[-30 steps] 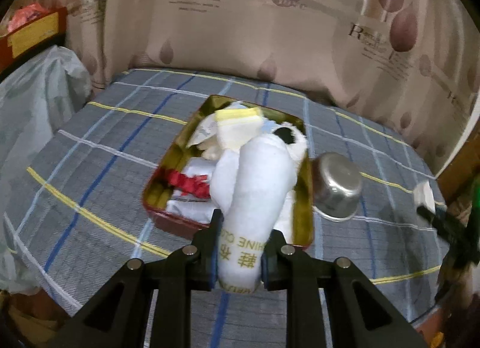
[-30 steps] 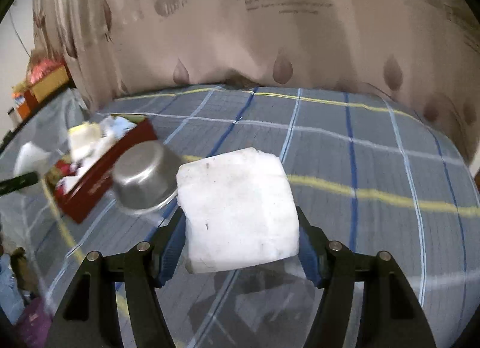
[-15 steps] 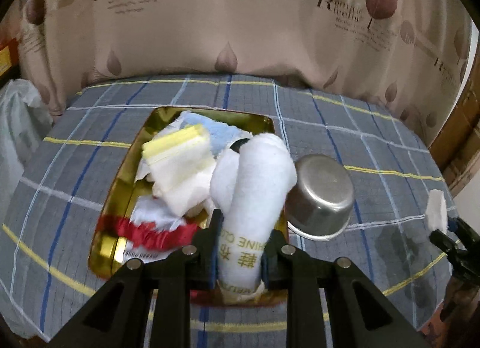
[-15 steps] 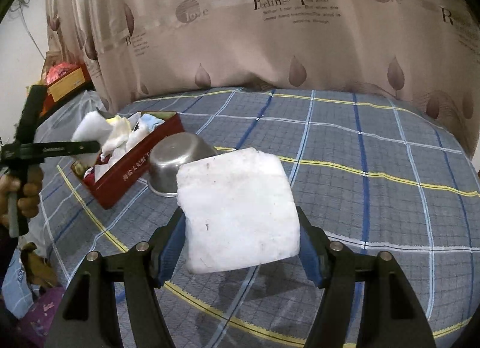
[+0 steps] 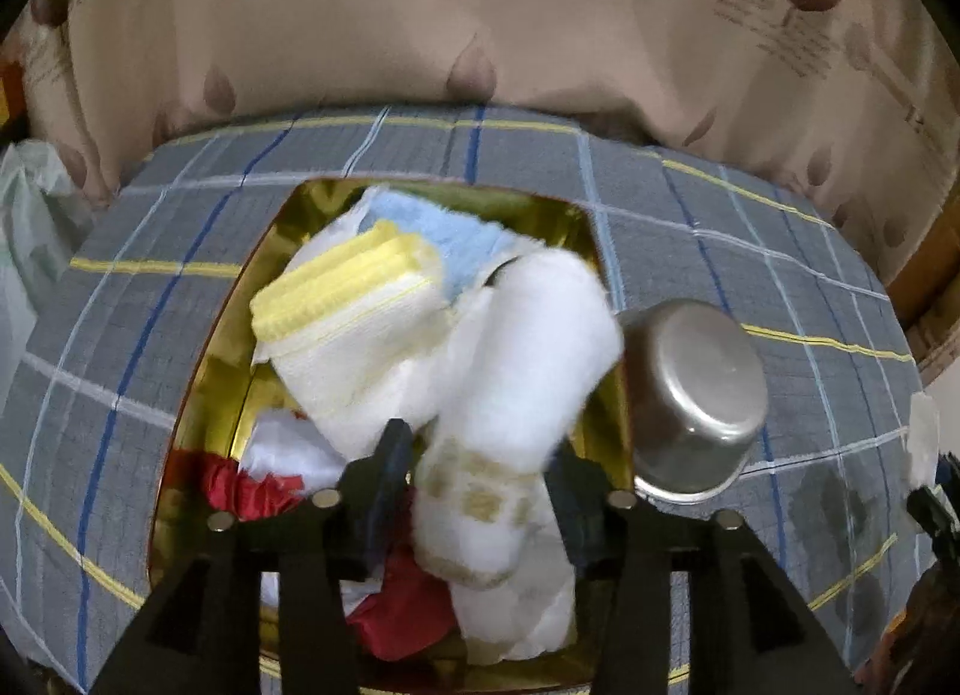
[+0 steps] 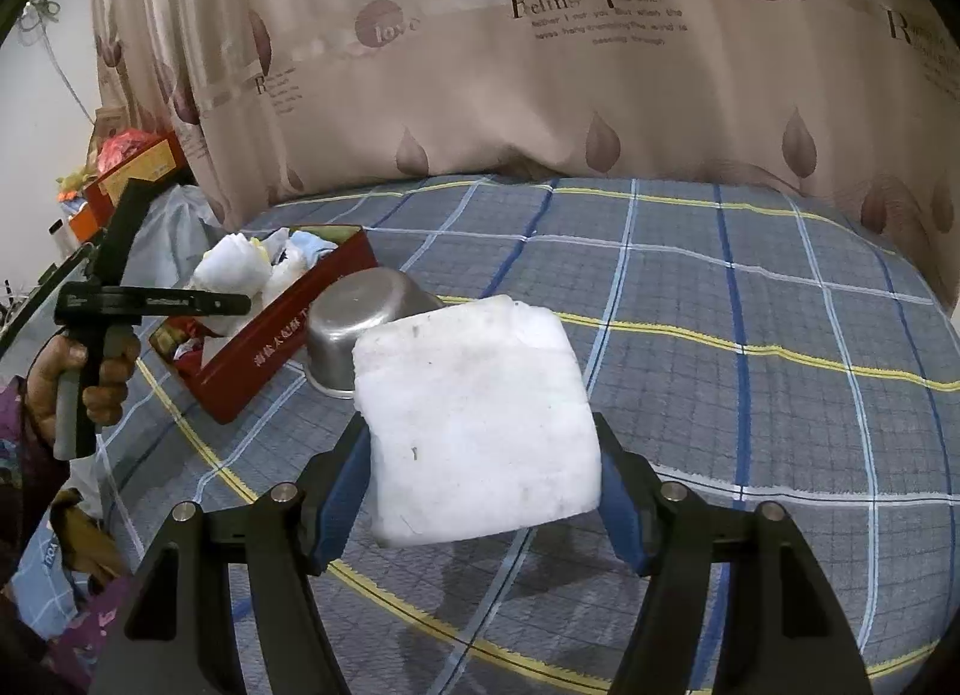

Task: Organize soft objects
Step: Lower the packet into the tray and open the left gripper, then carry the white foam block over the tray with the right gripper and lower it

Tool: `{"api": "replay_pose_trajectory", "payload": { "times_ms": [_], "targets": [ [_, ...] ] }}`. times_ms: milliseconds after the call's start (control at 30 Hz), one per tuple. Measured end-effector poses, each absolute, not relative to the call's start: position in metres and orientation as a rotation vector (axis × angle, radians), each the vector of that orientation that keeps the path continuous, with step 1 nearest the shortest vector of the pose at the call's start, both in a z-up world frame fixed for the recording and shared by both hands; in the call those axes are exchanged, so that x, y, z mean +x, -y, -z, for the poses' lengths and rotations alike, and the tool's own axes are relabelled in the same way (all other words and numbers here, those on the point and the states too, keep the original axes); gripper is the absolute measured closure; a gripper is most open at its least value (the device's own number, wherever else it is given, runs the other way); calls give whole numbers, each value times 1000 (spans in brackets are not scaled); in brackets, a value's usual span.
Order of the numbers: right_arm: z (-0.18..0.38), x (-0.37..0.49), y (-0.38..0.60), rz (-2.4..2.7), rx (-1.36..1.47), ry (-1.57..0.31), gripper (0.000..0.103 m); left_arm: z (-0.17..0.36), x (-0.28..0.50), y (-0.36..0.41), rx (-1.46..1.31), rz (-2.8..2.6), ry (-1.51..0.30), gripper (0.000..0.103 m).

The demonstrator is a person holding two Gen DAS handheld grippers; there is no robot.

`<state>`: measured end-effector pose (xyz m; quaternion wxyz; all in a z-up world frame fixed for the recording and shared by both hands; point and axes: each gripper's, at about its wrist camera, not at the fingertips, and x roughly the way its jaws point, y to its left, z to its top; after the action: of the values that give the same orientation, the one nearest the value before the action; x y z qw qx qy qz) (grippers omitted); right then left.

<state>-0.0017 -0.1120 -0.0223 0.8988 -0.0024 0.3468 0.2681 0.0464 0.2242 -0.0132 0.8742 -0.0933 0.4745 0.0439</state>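
My left gripper (image 5: 480, 455) is over the red tin with a gold inside (image 5: 204, 371). Its fingers have spread apart and the rolled white towel (image 5: 516, 389) sits loose between them, dropping among the cloths. A yellow-edged folded cloth (image 5: 348, 299), a light blue cloth (image 5: 444, 227) and a red cloth (image 5: 240, 485) lie in the tin. My right gripper (image 6: 483, 449) is shut on a white square sponge (image 6: 474, 419) and holds it above the plaid bed. The tin (image 6: 270, 335) and left gripper (image 6: 156, 302) show at left there.
A steel bowl (image 5: 690, 395) lies tipped against the tin's right side; it also shows in the right wrist view (image 6: 360, 317). A leaf-print curtain (image 6: 540, 65) hangs behind the bed. Bags and boxes (image 6: 132, 155) stand at far left.
My left gripper moved closer over the tin and its fingers opened, loosening the rolled towel. My right gripper kept the sponge and its view swung slightly right.
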Motion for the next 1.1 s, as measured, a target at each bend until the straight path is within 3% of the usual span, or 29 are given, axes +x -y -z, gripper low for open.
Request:
{"api": "replay_pose_trajectory", "payload": {
  "times_ms": [467,1100],
  "targets": [
    [-1,-16,102,-590,-5,-672,38,-42,-8,-226,-178,-187,-868,52],
    [-25,-33,38,-740,-44,-644,37,-41,-122,-213,-152,-359,-818,52]
  ]
}}
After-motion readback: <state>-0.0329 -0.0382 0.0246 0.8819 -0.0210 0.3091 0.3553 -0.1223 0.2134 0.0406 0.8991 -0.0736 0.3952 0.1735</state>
